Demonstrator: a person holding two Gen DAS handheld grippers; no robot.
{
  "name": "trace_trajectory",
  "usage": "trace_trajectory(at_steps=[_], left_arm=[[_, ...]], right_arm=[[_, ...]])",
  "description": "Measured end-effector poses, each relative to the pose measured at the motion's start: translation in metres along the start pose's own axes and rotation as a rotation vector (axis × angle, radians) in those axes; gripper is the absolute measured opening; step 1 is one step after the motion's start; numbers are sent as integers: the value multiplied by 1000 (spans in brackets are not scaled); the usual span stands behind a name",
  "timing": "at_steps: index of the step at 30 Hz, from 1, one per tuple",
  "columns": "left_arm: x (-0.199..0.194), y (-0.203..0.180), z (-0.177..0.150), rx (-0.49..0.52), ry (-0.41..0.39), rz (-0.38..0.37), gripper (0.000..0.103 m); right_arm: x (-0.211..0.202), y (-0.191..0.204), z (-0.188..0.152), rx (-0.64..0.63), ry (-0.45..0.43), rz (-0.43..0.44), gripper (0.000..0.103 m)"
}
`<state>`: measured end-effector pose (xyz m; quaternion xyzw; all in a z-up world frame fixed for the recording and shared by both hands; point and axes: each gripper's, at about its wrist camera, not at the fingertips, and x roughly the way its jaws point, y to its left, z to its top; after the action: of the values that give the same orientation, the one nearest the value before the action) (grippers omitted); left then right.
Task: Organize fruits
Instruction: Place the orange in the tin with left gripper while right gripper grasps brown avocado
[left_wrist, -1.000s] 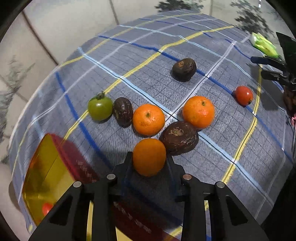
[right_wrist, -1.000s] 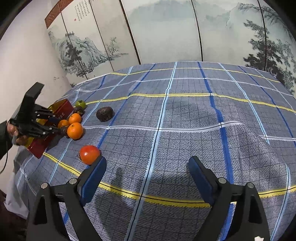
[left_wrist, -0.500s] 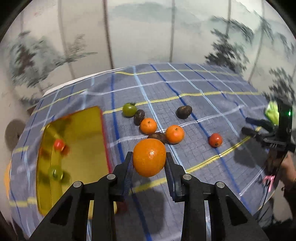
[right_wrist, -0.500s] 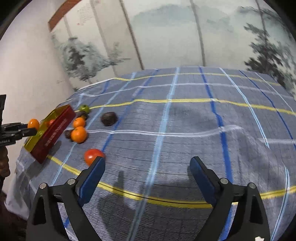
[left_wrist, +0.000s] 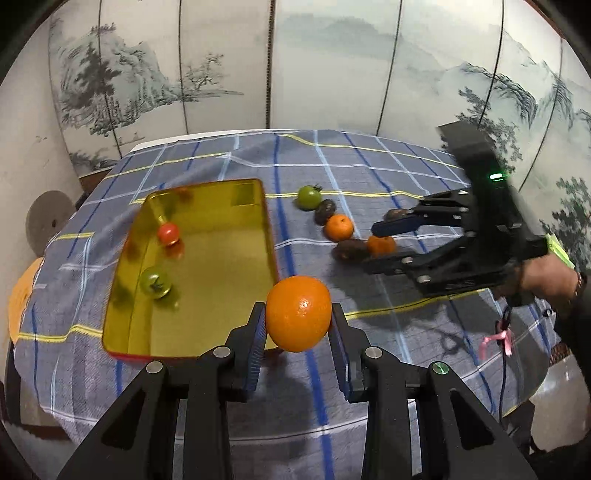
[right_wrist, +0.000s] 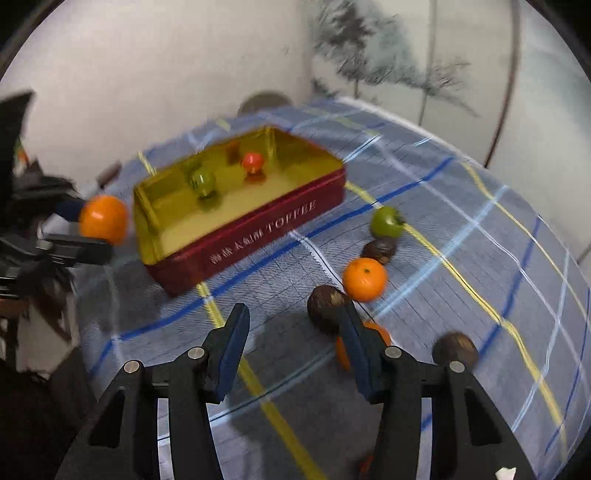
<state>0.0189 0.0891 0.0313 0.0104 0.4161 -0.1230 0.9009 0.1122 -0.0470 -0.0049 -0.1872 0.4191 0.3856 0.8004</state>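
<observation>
My left gripper is shut on an orange and holds it in the air near the front right corner of the red-and-gold tin; the held orange also shows in the right wrist view. The tin holds a red tomato and a green tomato. My right gripper is open and empty, low over the cloth beside a dark brown fruit and an orange. Another orange, a dark fruit and a green tomato lie beyond.
A further dark fruit lies to the right of my right gripper. The table has a blue checked cloth with yellow lines. A painted folding screen stands behind the table. The tin's red side reads TOFFEE.
My left gripper lifted the orange from the fruit cluster and carried it back toward the tin. My right gripper swung left and down to the fruit cluster.
</observation>
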Motion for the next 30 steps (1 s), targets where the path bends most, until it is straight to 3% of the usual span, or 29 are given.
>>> trace_trajectory(at_steps=[6,12,15,18,21,25,30], left_arm=[[-1,14,-5,-24,-5,8,34],[3,24,1,-42,-6,30,34],[8,34,4,-57,-14,48,34],[15,43,7,-68,-4,68,34],[25,55,12,-80,7,83,34],[44,67,23,-72,38,102,34],[73,78,45,-69,100,115,34]], right_arm=[[33,4,7,-78,115,-97,48],[49,1,7,-76,161,-121,48],[49,-4,9,-53,159,-141,28],[31,-6,9,-7,87,-123,28],[-6,-14,-1,97,-51,-121,28],[-71,-48,-52,324,-238,-187,28],[-104,-106,-130,560,-246,-337,28]])
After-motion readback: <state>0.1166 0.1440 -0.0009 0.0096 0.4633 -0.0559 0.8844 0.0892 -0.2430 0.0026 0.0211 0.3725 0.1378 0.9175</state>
